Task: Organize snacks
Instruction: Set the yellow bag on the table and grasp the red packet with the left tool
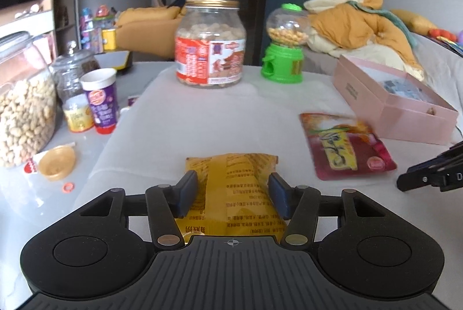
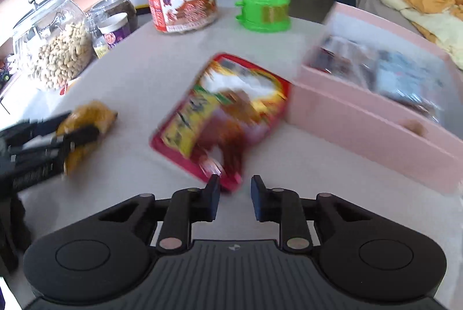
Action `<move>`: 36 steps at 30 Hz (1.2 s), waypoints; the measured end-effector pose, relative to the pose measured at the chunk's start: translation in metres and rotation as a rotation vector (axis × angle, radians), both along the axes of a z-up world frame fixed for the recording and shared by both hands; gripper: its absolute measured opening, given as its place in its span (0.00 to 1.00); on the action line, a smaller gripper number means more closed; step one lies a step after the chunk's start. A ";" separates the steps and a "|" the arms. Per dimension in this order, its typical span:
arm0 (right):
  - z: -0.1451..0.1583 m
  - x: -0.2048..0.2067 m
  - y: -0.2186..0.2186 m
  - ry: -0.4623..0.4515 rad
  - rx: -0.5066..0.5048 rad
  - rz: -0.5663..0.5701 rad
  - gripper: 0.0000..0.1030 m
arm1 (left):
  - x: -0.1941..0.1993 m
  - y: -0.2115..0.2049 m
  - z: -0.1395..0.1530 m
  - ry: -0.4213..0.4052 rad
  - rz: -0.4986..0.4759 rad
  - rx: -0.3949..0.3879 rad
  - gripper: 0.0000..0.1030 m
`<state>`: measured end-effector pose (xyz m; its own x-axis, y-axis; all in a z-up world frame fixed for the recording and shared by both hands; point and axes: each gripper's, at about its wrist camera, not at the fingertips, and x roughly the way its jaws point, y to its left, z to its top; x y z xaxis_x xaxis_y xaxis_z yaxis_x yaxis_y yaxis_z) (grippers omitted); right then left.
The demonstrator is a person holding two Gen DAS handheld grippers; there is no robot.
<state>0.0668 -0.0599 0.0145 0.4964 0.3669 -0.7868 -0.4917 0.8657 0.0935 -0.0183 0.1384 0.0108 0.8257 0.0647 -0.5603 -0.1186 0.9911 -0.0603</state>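
A yellow snack packet (image 1: 233, 188) lies on the white tablecloth between the fingers of my left gripper (image 1: 233, 188); the pads flank it and seem to press its sides. It also shows in the right wrist view (image 2: 86, 119), held by the left gripper (image 2: 72, 133). A red snack packet (image 2: 220, 116) lies mid-table, also in the left wrist view (image 1: 345, 146). My right gripper (image 2: 233, 195) is open, its fingertips at the red packet's near corner. An open pink box (image 2: 376, 119) with wrapped snacks stands at the right, also in the left wrist view (image 1: 396, 101).
A labelled jar of nuts (image 1: 210, 43) and a green candy dispenser (image 1: 285, 43) stand at the far edge. A big glass peanut jar (image 1: 23, 107), a purple cup (image 1: 101, 101) and a jar lid (image 1: 57, 162) are on the left. The right gripper's fingers (image 1: 431, 171) show at the right edge.
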 end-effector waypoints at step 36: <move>0.004 0.029 -0.033 0.026 0.304 -0.026 0.83 | 0.098 -0.034 0.019 0.136 -0.214 -0.388 0.43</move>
